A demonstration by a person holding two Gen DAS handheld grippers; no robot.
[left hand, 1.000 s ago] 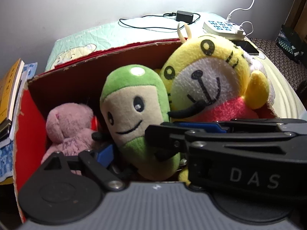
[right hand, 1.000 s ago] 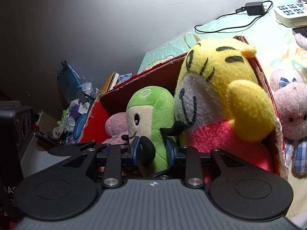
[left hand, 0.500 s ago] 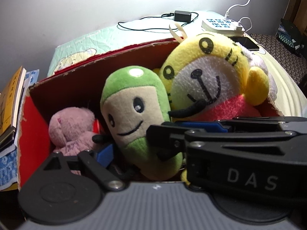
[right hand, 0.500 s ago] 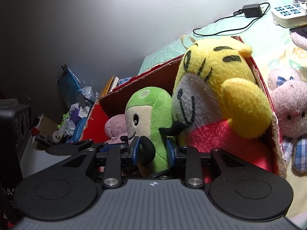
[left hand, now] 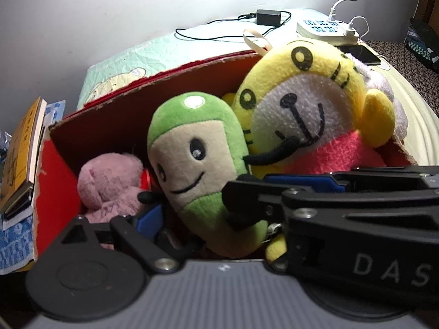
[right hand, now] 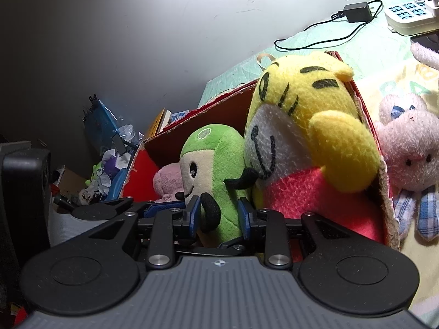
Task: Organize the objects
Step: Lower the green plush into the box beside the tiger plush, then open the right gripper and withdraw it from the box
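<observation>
A red cardboard box (left hand: 115, 115) (right hand: 175, 134) holds a green plush (left hand: 197, 159) (right hand: 216, 170), a yellow tiger plush (left hand: 310, 109) (right hand: 307, 137) and a pink plush (left hand: 109, 181) (right hand: 168, 181). My right gripper (right hand: 219, 216) is shut on the green plush's lower body; its black arm lies between the blue pads. It also shows in the left wrist view (left hand: 247, 203), crossing from the right. My left gripper (left hand: 203, 219) stands wide open around the green plush, its right finger hidden.
A pink rabbit plush (right hand: 411, 159) lies on the bed right of the box. A power strip (left hand: 326, 28), a black charger (left hand: 267, 17) and a phone (left hand: 359, 53) lie behind. Books (left hand: 24, 150) stand left of the box. Clutter (right hand: 109, 164) sits on the floor.
Both cameras have drawn back slightly, so the box and plushes sit a little lower in view. The right gripper's hold on the green plush is unchanged.
</observation>
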